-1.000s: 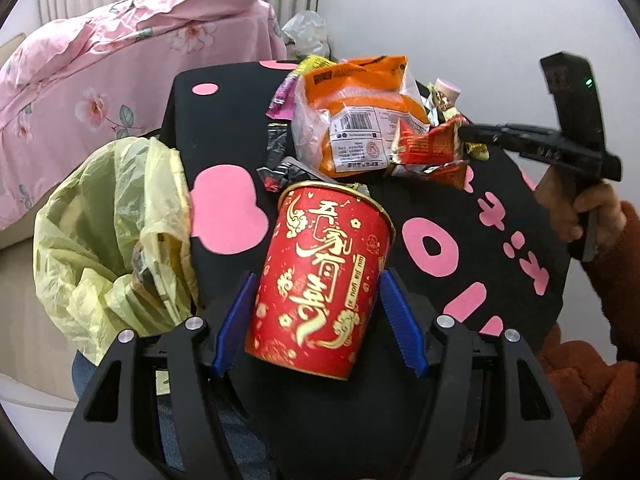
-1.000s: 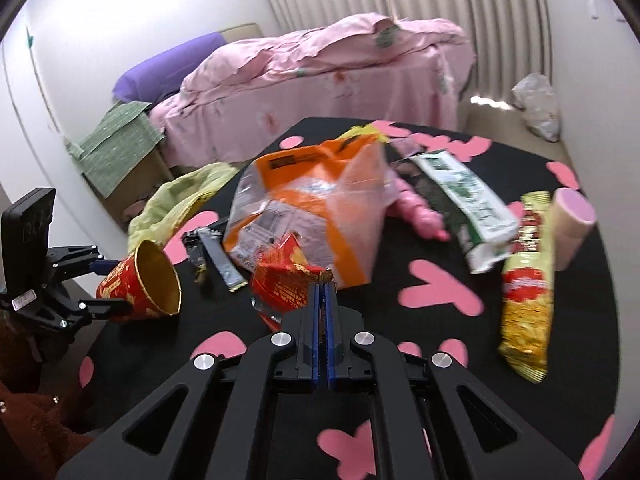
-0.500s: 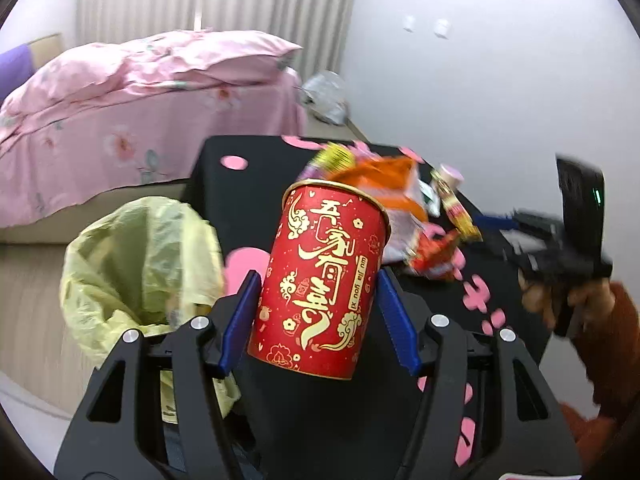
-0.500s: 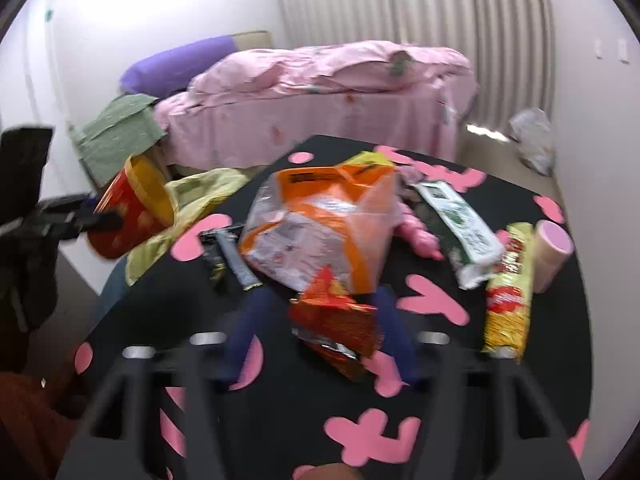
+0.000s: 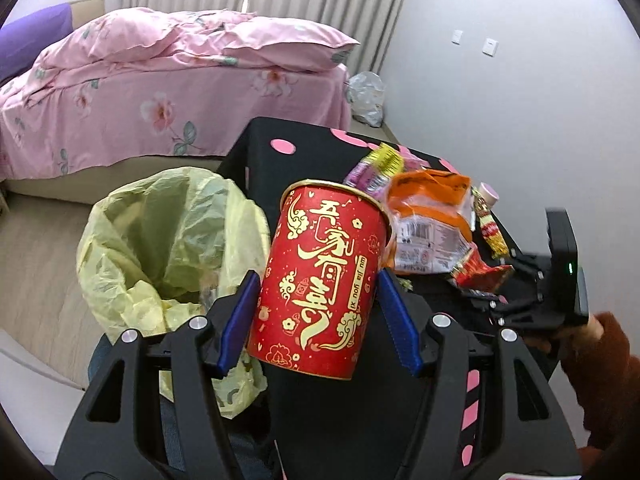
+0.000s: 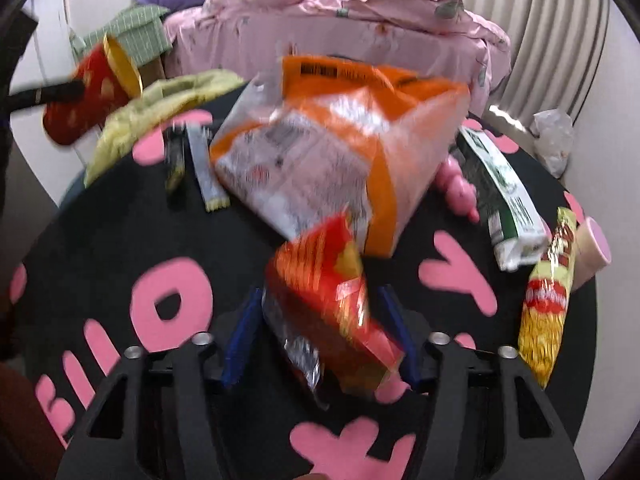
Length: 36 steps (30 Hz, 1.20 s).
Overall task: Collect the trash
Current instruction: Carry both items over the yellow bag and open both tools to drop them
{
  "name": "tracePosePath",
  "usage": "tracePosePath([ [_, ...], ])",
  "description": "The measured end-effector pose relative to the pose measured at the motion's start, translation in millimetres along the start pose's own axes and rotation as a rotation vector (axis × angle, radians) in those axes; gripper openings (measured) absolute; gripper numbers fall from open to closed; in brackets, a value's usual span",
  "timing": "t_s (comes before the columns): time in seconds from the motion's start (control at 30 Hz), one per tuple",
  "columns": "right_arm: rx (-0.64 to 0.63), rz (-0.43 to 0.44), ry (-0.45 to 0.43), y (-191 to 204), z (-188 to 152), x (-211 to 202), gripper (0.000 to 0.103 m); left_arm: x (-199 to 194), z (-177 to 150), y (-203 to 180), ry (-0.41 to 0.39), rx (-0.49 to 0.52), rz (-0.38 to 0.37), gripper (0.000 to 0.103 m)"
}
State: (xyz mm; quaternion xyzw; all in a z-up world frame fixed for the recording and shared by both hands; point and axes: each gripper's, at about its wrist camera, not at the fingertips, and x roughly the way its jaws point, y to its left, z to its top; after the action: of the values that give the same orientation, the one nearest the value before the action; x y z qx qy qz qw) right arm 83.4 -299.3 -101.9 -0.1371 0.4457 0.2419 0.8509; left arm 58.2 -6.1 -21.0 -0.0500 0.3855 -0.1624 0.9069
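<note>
My left gripper (image 5: pixel 320 312) is shut on a red paper cup with gold lettering (image 5: pixel 320 280) and holds it upright in the air, just right of the open yellow trash bag (image 5: pixel 168 240). The cup also shows in the right wrist view (image 6: pixel 86 92), above the bag (image 6: pixel 160 116). My right gripper (image 6: pixel 320 328) is open, with its blue fingers on either side of a crumpled red-orange snack wrapper (image 6: pixel 332 312) on the black table (image 6: pixel 100 232). The right gripper also shows in the left wrist view (image 5: pixel 492 280) at the wrapper (image 5: pixel 480 274).
On the table lie a big orange-and-clear bag (image 6: pixel 340 148), a green-white carton (image 6: pixel 504 200), a yellow-red noodle packet (image 6: pixel 548 304), a pink cup (image 6: pixel 596 248), a pink toy (image 6: pixel 460 192) and thin stick packets (image 6: pixel 208 172). A pink bed (image 5: pixel 168 84) stands behind.
My left gripper lifted the red cup off the table and carried it toward the yellow bag. My right gripper opened and moved forward around the red-orange wrapper.
</note>
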Motion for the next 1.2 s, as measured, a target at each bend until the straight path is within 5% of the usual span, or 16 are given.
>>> tracePosePath([
  [0.13,0.048,0.002,-0.033,3.5,-3.5,-19.0,0.018,-3.8,4.0,8.8,-0.019,-0.039,0.047,0.057],
  [0.57,0.031,0.088,-0.289,51.3,97.8,-87.1,0.017,-45.7,40.3,50.5,-0.212,-0.146,0.197,0.058],
  [1.2,-0.041,0.201,-0.216,107.8,192.1,-11.8,0.017,-6.0,26.2,134.2,-0.166,-0.344,0.239,0.058],
])
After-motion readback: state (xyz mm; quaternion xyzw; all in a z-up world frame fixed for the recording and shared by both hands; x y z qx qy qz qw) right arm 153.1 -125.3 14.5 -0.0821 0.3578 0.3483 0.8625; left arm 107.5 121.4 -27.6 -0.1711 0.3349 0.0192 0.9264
